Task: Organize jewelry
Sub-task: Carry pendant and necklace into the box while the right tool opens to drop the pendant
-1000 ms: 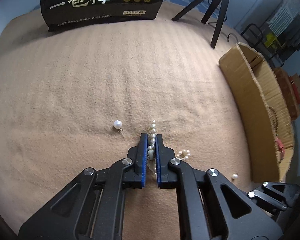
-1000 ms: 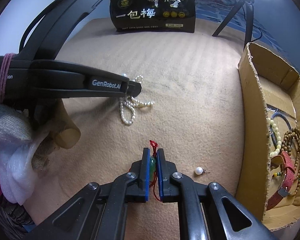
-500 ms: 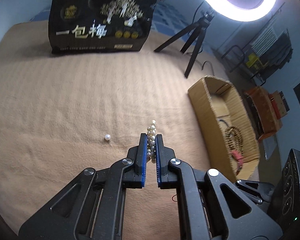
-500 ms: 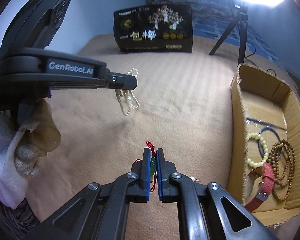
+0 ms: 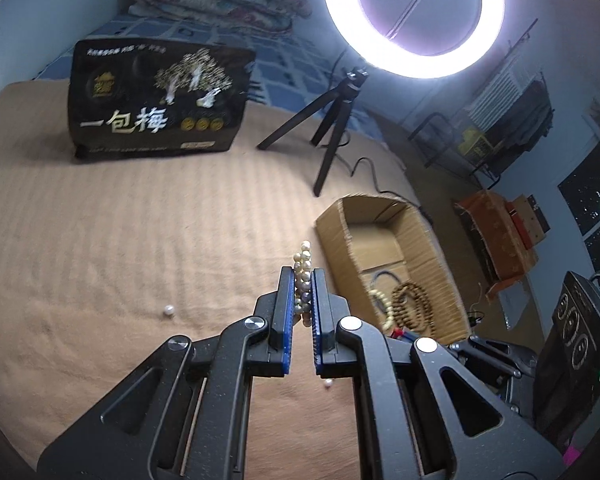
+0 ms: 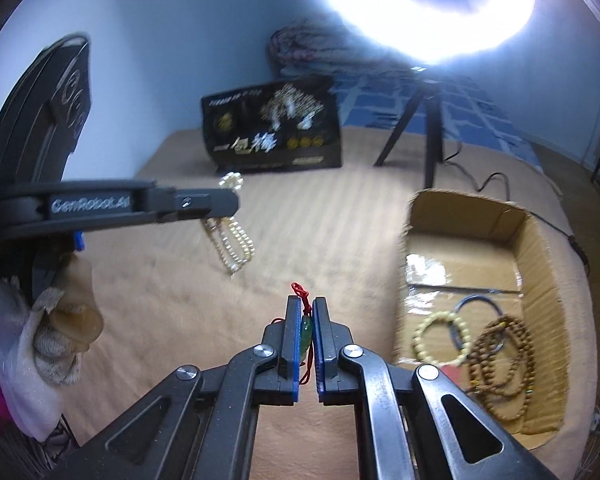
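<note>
- Bed (image 5: 100,240), covered in a tan blanket, carried everything; a black snack bag (image 5: 156,104) stood at its far end beside a ring-light tripod (image 5: 331,128).
- Cardboard box (image 5: 419,240) lay open on the blanket, long axis running away from the cameras. It sat to the right of and beyond both tools. Inside: a brown bead string (image 6: 503,360), a pale bead bracelet (image 6: 439,338) and a dark ring (image 6: 479,304).
- Left hand-held gripper (image 5: 303,280) was clamped on a pearl necklace (image 5: 303,264), held clear of the blanket; in the right view its loops (image 6: 232,244) hung free beneath the tip.
- Right hand-held gripper (image 6: 307,316) was pinched shut on a green pendant (image 6: 307,330) with a red cord (image 6: 298,290), also lifted.
- Judgement: the right tool is nearer the box, so its drop looks shorter; both need to travel rightward over the near wall.
- Two loose pearls (image 5: 168,311) (image 5: 328,383) lay on the blanket, not yet collected.
</note>
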`<state>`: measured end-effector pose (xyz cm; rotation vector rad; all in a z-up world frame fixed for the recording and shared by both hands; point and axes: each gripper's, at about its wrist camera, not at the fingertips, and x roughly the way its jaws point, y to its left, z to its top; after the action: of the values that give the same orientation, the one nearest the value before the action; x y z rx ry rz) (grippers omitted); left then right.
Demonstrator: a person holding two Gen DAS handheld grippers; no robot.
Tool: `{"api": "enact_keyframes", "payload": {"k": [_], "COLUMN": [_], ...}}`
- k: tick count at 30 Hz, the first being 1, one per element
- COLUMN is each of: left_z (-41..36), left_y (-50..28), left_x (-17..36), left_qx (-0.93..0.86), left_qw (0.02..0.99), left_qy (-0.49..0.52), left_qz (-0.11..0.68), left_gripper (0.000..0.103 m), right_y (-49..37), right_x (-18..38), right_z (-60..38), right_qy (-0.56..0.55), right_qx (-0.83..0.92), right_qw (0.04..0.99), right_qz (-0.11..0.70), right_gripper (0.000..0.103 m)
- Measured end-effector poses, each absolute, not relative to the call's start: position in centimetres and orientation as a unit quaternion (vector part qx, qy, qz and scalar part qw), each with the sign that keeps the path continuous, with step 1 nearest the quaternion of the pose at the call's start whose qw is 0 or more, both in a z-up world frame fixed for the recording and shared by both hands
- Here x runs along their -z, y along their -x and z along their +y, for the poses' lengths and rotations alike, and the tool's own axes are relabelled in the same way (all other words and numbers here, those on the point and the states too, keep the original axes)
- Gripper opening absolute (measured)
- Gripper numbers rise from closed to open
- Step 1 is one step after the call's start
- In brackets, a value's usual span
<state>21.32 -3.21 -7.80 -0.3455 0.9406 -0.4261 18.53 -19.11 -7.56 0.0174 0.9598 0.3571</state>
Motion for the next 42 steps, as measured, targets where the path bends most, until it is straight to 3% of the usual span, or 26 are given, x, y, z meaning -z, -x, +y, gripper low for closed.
{"api": "enact_keyframes", "payload": {"k": [21,42], "left_z": [-13.2,-18.6], "left_y": [-24.9,-27.9], "left_x": [6.4,11.6], "left_qx": [0.258,0.247], "left_qw": [0.85,0.834], "left_qy": [0.139,0.115], "left_qz": [0.438,0.48], "left_gripper": [0.005,0.005], "right_y": [-21.1,-23.3], "right_x": [5.1,10.0], "right_z": [-28.7,-32.4], "right_qy": [-0.068,-0.071], "right_qx": [-0.081,-0.033], "right_qw": [0.897,0.876], "right_qz": [0.43,0.477], "right_gripper": [0.003,0.003]}}
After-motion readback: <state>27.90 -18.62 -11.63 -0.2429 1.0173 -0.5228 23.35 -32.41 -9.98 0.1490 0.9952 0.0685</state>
